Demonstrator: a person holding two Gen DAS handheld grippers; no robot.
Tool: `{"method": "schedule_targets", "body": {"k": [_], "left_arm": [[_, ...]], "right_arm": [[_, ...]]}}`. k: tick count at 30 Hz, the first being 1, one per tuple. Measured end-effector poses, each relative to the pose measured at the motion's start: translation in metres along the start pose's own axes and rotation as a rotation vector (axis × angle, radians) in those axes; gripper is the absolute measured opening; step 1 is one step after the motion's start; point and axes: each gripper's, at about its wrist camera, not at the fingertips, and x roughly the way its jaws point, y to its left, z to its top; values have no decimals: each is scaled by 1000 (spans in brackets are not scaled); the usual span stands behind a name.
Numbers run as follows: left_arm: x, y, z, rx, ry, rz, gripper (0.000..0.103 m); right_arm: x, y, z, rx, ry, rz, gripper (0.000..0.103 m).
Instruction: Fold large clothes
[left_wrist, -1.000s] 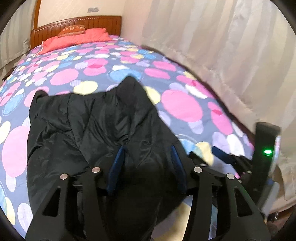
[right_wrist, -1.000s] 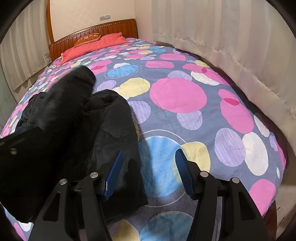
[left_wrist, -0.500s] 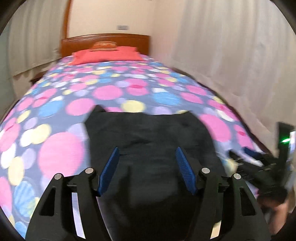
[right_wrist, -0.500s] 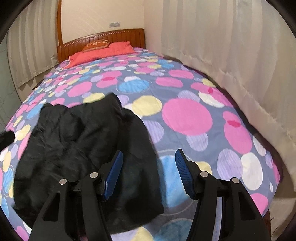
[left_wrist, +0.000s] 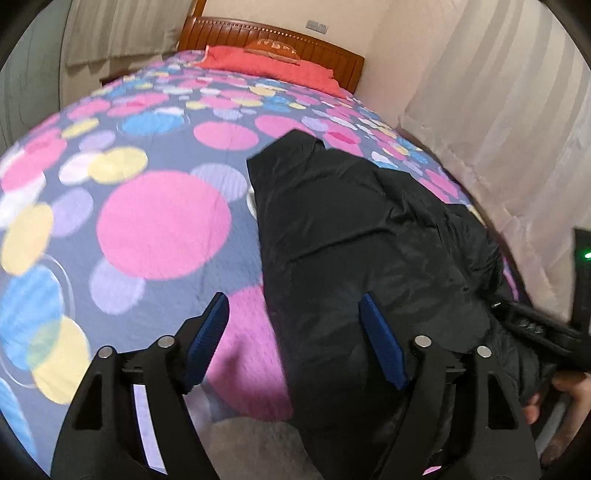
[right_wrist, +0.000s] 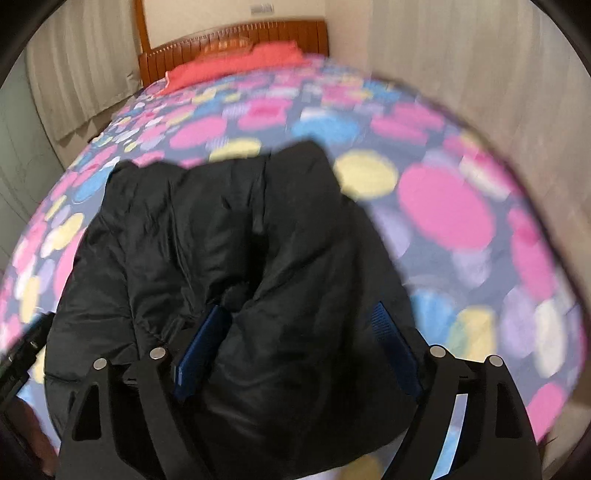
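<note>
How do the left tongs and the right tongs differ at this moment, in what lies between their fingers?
The left tongs straddle the black jacket's edge, with bedspread also between their fingers. The right tongs have a bulge of jacket filling the gap. Both stand open, with blue pads.

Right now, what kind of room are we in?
Most likely a bedroom. A bed with a polka-dot cover fills the view, with a wooden headboard and red pillow at its far end. A black jacket lies on the cover.
</note>
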Motion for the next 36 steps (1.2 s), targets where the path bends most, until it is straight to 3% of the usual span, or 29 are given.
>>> {"method": "schedule_targets", "body": {"k": [1, 2, 3, 4, 6, 9, 12, 18, 26, 32, 36], "left_arm": [[2, 2, -1, -11, 2, -14, 75], [5, 4, -3, -28, 4, -39, 75], [8, 5, -4, -43, 10, -70, 74], [11, 5, -4, -51, 17, -86, 74], [14, 1, -2, -61, 28, -103, 72], [21, -16, 4, -4, 42, -118, 68], [29, -35, 3, 69, 50, -100, 67], [55, -75, -6, 198, 23, 28, 68], [59, -71, -5, 207, -2, 43, 68], [39, -64, 4, 161, 12, 39, 67], [21, -60, 18, 146, -22, 39, 67]], "right_arm": [[8, -7, -3, 52, 34, 62, 71], [12, -9, -5, 66, 50, 115, 55], [16, -7, -6, 66, 73, 173, 26], [15, -3, -6, 53, 72, 174, 17], [6, 6, -5, -14, 31, 126, 9], [0, 3, -4, -33, -4, 81, 8], [17, -14, -9, -24, 16, 46, 8], [48, -23, -16, -66, 9, -4, 9], [50, -28, -20, -29, -22, 29, 9], [23, -42, -15, 43, 10, 71, 28], [-13, -39, -3, 10, -21, -47, 37]]}}
